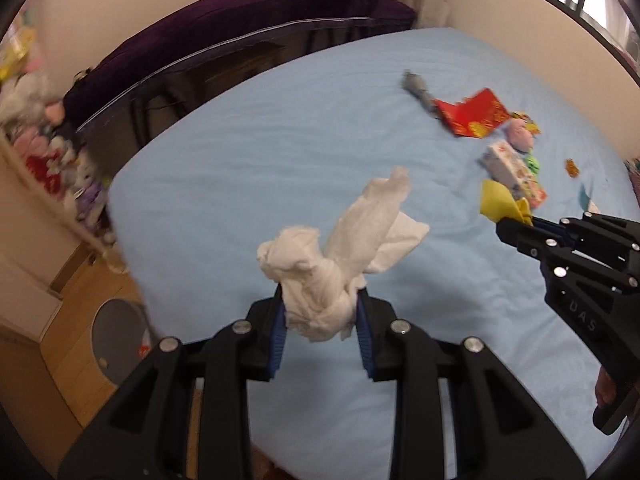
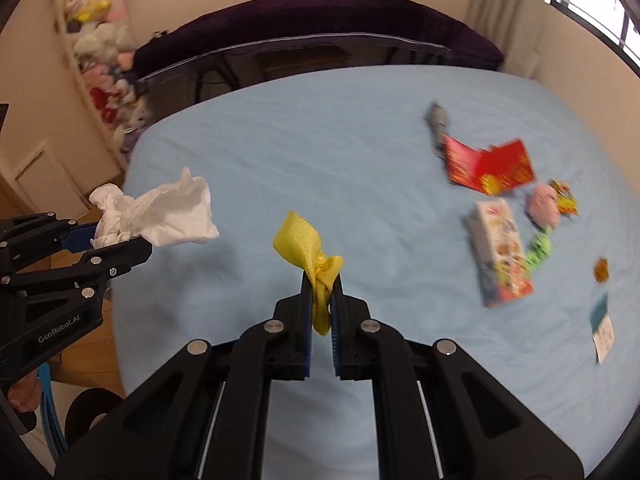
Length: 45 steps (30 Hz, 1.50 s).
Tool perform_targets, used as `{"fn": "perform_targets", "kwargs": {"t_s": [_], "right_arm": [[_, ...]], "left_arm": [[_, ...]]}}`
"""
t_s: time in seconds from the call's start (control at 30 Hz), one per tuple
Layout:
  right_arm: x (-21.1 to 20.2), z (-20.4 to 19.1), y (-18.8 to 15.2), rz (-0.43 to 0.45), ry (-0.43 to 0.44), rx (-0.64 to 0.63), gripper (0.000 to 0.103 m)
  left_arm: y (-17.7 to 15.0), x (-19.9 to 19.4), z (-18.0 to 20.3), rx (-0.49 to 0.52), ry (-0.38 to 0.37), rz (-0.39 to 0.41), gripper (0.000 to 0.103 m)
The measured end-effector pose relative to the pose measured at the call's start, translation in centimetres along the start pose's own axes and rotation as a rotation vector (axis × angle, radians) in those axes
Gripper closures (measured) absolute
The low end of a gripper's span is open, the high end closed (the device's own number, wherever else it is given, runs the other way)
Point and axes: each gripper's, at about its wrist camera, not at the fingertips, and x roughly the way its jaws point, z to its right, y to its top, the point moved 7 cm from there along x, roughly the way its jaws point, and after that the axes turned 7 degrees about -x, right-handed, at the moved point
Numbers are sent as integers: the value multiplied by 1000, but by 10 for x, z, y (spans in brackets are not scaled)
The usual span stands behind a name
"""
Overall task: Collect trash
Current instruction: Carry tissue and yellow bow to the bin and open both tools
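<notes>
Above the blue bed (image 1: 240,168), the left gripper (image 1: 320,308) is clamping a white tissue (image 1: 340,248) and the right gripper (image 2: 320,300) is pinching a yellow ribbon (image 2: 308,256), while the bin (image 1: 116,344) is lying down-left, nearer the left gripper.
</notes>
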Motion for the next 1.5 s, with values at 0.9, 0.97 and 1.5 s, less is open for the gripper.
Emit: {"fn": "perform_targets", "kwargs": {"t_s": [0.9,0.97,1.5], "right_arm": [[226,-512,121,-45,378,-582,60],[232,-511,120,-40,373,-597,59],[233,-501,130,-33,355,-569,37]], "left_arm": [[-127,84,-477,-568,313,-89,51],[-130,92,-480,-578,307,-96,40],[-136,83,-475,-555,311,-142,35]]}}
